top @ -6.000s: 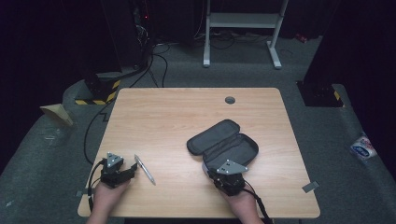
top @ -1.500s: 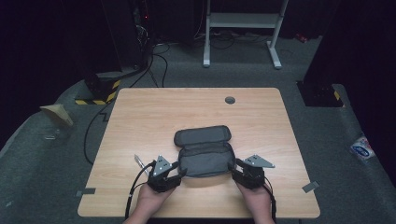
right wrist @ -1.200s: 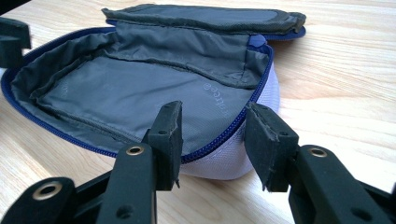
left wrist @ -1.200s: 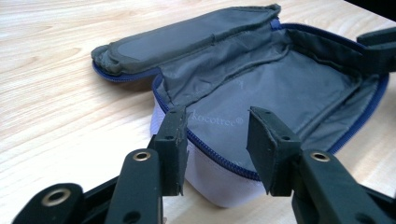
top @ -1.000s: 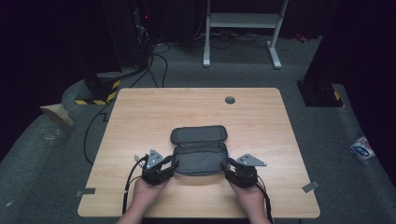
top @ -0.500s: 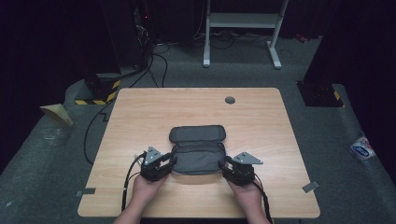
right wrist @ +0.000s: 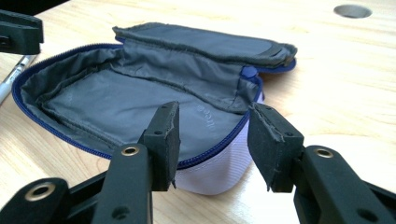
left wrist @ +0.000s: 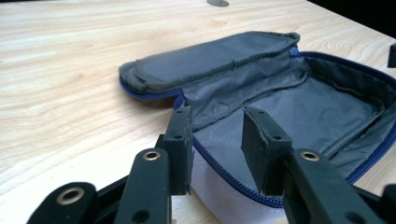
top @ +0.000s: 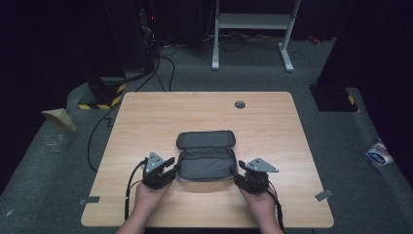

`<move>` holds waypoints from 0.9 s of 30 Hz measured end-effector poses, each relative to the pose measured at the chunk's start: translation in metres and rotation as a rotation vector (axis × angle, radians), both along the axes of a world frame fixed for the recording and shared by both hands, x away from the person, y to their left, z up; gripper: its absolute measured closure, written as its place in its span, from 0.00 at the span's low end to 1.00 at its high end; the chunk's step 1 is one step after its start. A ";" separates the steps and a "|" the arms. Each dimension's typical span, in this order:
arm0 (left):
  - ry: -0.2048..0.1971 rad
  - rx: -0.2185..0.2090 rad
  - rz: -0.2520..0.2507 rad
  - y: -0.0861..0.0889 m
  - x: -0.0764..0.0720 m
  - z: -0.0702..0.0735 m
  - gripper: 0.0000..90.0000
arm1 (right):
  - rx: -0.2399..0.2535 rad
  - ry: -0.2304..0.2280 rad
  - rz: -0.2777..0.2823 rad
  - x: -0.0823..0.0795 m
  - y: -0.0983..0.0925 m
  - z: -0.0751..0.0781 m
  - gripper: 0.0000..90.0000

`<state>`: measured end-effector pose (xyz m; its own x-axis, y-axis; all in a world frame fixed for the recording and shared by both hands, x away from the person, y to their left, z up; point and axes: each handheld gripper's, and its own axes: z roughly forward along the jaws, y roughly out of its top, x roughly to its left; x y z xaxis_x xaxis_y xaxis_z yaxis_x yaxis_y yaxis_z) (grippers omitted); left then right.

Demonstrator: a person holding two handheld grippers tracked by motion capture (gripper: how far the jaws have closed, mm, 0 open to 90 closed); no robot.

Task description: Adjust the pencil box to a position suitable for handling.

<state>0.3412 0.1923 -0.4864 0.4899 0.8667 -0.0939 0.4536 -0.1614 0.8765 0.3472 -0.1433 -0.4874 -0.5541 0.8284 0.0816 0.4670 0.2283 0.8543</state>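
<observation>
We are spreading the grey fabric zip pouch with blue zipper (top: 206, 158) open at the table's six o'clock. Left gripper (left wrist: 215, 135) straddles its rim, jaws apart, not pinching; right gripper (right wrist: 212, 133), having just widened, likewise. Next, loading the limp pouch needs its lid kept back.

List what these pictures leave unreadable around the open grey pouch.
- Faint lettering on the grey fabric zip pouch's lining: too small and blurred, both claw views.
- Thin silver pen-like object: cut off by the right claw view's left edge.
- The pouch's near rim in the high view: too small to tell whether either claw touches it.
</observation>
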 end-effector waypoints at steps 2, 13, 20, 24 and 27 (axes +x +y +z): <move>-0.003 0.005 0.011 0.005 -0.001 0.003 0.71 | 0.003 -0.006 -0.005 -0.001 -0.003 0.002 0.59; 0.048 0.069 0.151 0.054 -0.009 -0.006 0.70 | -0.078 -0.024 -0.041 0.002 -0.027 0.003 0.54; 0.095 0.103 0.246 0.078 -0.019 -0.018 0.75 | -0.141 -0.010 -0.086 -0.004 -0.062 -0.007 0.53; 0.140 0.099 0.310 0.093 -0.026 -0.022 0.83 | -0.155 0.013 -0.108 -0.003 -0.072 -0.017 0.53; 0.171 0.132 0.327 0.102 -0.026 -0.028 0.85 | -0.147 0.018 -0.126 0.000 -0.076 -0.017 0.53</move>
<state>0.3153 0.2940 -0.5140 0.1724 0.9846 -0.0279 0.6374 -0.0899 0.7653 0.3470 -0.2189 -0.5045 -0.4450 0.8948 -0.0370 0.5144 0.2892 0.8073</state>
